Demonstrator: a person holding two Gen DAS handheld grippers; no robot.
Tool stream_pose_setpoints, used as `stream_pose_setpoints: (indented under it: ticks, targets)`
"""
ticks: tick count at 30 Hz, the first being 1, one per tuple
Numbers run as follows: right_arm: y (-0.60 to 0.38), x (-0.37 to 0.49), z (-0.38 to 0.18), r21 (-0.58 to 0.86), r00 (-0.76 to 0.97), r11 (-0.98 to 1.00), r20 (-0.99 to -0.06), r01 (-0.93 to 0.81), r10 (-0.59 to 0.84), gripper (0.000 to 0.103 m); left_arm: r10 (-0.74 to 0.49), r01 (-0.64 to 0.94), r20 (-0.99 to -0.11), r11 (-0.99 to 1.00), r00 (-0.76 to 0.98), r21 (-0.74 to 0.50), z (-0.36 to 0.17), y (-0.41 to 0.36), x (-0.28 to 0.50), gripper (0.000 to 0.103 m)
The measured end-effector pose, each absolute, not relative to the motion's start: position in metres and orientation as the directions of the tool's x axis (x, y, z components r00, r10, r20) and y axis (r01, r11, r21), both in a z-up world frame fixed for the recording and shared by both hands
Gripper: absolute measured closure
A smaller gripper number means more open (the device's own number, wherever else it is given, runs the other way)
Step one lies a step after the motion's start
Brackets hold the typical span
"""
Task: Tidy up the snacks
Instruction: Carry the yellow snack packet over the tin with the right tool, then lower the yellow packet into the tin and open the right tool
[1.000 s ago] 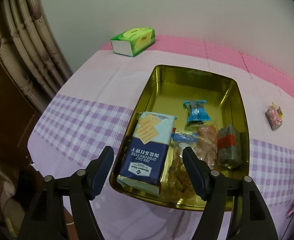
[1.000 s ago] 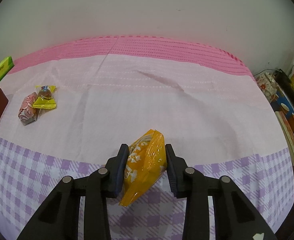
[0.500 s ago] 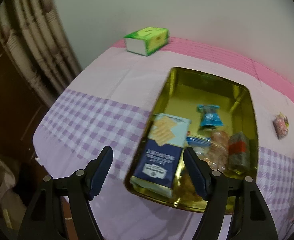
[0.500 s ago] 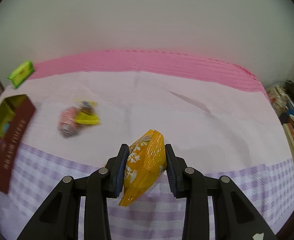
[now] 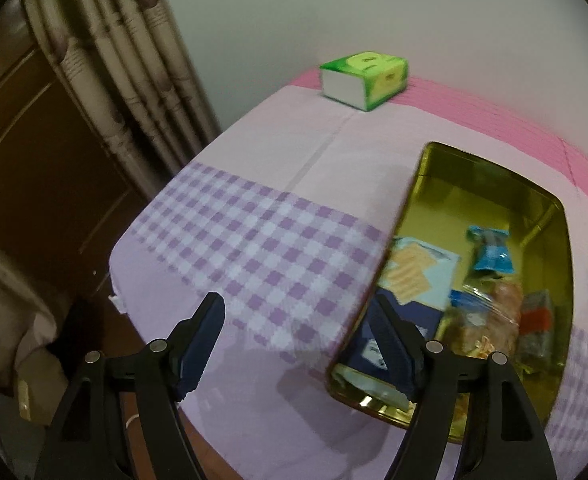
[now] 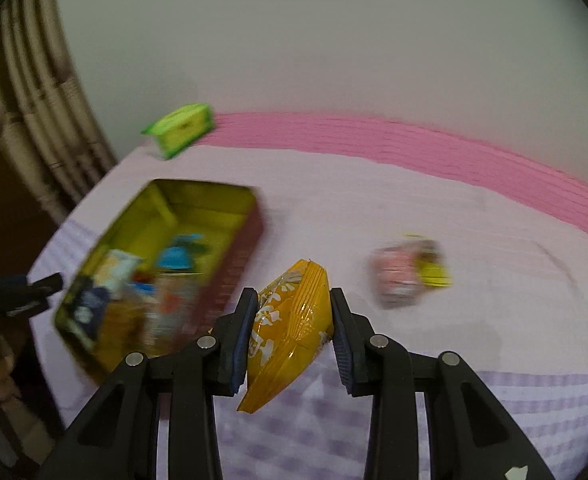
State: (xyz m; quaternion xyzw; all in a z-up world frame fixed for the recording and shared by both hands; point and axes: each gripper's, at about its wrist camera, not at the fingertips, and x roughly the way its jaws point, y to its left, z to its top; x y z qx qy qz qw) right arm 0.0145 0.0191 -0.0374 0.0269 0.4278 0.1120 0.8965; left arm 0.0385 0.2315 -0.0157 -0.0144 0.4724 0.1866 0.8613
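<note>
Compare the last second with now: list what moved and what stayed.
The right gripper, shut on the orange snack packet throughout, swung left: the gold tin is now in its view. The left gripper, open and empty, drifted off the tin to its left rim. The tin's snacks, green tissue pack and loose candies stayed put.

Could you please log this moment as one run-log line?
right gripper: shut on orange snack packet | left gripper: open, empty | gold rectangular metal tin: partly filled
</note>
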Motion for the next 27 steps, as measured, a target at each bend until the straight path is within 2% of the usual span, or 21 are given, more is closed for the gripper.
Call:
stream_pose_setpoints:
  ticks: [10,27]
  targets:
    - [0.099,0.017,-0.04,0.162,0.551,0.93,-0.767,-0.33,0.329,0.07,0.302,-0.362,-0.836,0.923,0.459,0.134,-0.02,0.242,0.039,0.028]
    - [0.129,0.021,-0.063,0.127,0.493,0.913,-0.808,-0.387,0.322,0.069,0.273,-0.344,-0.839,0.933,0.471,0.11,-0.018,0.24,0.04,0.028]
